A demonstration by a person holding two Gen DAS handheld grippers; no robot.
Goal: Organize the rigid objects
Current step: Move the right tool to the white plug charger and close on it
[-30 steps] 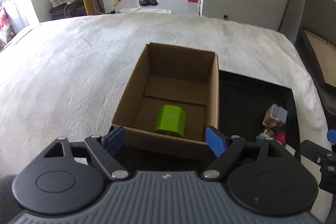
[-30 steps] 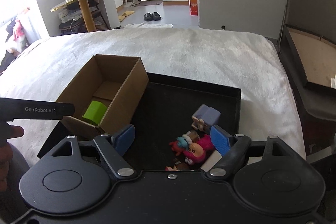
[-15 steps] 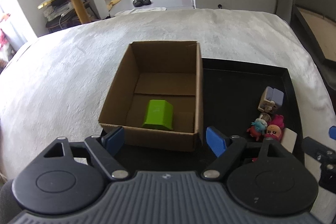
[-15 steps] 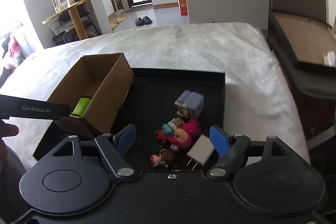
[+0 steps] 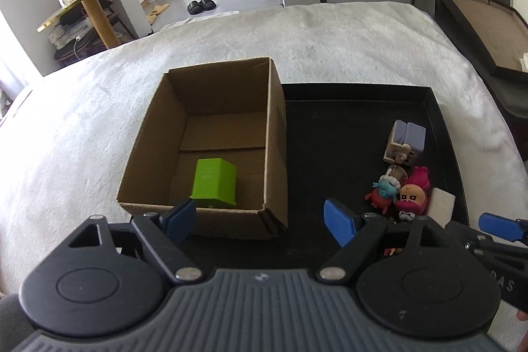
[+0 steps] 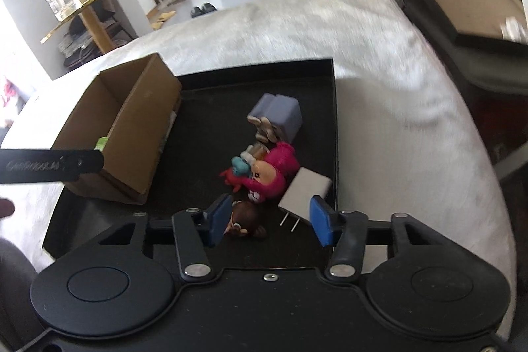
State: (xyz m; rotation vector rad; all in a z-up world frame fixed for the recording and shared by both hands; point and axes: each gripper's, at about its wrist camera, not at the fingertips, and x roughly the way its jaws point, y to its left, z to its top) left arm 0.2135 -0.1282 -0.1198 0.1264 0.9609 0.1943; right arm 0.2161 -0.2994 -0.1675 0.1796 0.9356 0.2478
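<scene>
While cardboard box (image 5: 211, 137) flanks toys (image 6: 260, 170), charger (image 6: 305, 190) crowds right.

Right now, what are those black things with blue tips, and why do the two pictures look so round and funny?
Those are grabbing tools, one in each of a person's hands. Each has two blue-tipped fingers and a small camera that looks along them, so every picture is the view from one tool.

The left gripper is wide open with nothing in it, in front of a cardboard box that holds a green block.

The right gripper has just been closing its fingers. They are down among small toys in a black tray: a brown-haired figure, a white plug, a pink toy and a purple block. Nothing is squeezed yet.

Everything sits on a white fuzzy blanket.
</scene>
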